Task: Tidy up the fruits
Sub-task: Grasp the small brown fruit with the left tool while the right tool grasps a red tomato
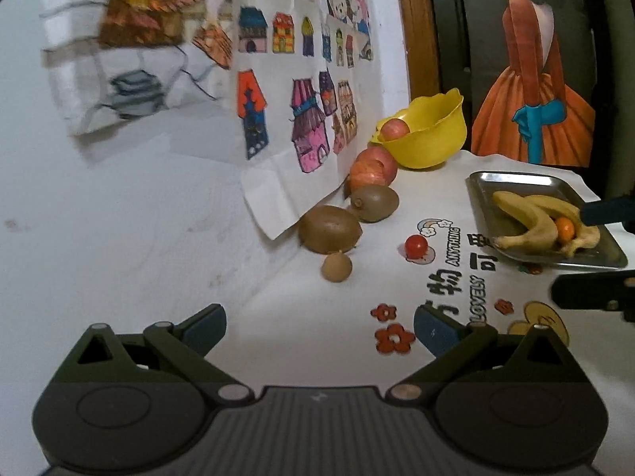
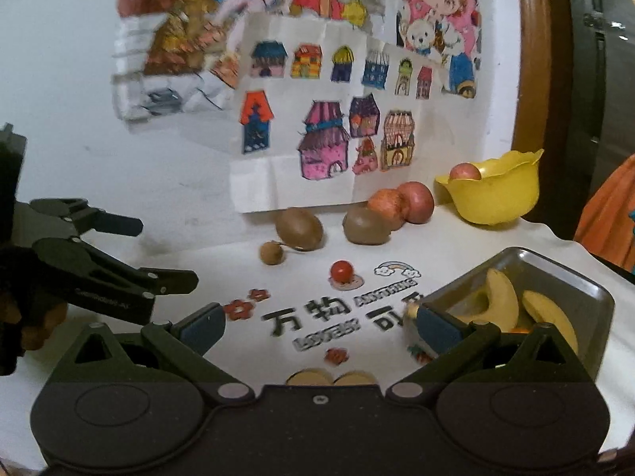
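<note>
1. Here, my left hand-held gripper point(image 1: 319, 331) hovers over the white printed cloth on the tabletop point(image 1: 397, 289), its blue-padded jaws spread wide and holding nothing; my right hand-held gripper point(image 2: 319, 327) is likewise spread and empty, its right finger close against the near corner of the shallow steel tray point(image 2: 595, 297).
2. Loose fruit lies in a line along the wall: a small round tan longan point(image 1: 336, 266), two fuzzy brown kiwis point(image 1: 329, 229) and two red apples point(image 1: 373, 168), with a third apple in the yellow plastic bowl point(image 1: 432, 135) at the far end.
3. A tiny red cherry tomato point(image 1: 416, 246) sits apart on the cloth, between that line and the tray.
4. The turning relation, as I judge it: the longan lies almost straight ahead of my left hand-held gripper and nearer to it than to my right, with the nearer kiwi just behind, its long axis running roughly crosswise.
5. Only the left view shows the tray's contents clearly, yellow bananas point(image 1: 532, 218) with a small orange fruit point(image 1: 565, 229) tucked among them; the right view alone shows my left hand-held gripper from the side.
</note>
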A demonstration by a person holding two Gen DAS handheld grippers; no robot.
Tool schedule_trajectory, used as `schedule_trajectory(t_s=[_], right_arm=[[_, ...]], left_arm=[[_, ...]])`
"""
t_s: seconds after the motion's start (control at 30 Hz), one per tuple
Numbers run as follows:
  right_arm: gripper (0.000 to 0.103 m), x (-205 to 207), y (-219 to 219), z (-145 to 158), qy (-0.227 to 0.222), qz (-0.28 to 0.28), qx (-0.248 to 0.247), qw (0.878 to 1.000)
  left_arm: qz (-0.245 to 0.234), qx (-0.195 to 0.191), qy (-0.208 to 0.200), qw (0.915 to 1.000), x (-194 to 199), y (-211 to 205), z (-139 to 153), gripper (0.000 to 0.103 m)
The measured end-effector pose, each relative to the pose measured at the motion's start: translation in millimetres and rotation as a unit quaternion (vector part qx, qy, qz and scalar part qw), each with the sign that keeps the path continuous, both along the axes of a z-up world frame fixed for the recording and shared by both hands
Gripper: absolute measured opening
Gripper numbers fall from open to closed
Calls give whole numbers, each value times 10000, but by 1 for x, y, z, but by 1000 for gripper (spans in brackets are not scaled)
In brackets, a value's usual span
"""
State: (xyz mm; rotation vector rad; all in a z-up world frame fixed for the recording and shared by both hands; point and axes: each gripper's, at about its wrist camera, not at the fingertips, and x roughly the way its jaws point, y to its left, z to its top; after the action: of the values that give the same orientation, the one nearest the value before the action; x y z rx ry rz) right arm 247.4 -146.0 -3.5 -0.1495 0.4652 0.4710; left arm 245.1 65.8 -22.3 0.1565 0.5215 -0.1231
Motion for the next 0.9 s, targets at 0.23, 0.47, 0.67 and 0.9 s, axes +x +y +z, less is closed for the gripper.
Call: schedule_trajectory(t_s=[0.23,0.47,0.67,0.9], right_arm=[[96,74,3,-13,260,72,113,9996],[84,140,12,-25,646,190,227,9975],[79,155,14,-41,836,387,180,9956],[62,160,20,-50,951,521,80,9941]], left_arm=[[-32,-84,63,9999,40,-5,-14,103],[27,-145,104,9998,69,-8,-25,102],[11,-173,232,9996,83,-5,-30,101],[34,-305,286,9991,92,-2,-29,87]])
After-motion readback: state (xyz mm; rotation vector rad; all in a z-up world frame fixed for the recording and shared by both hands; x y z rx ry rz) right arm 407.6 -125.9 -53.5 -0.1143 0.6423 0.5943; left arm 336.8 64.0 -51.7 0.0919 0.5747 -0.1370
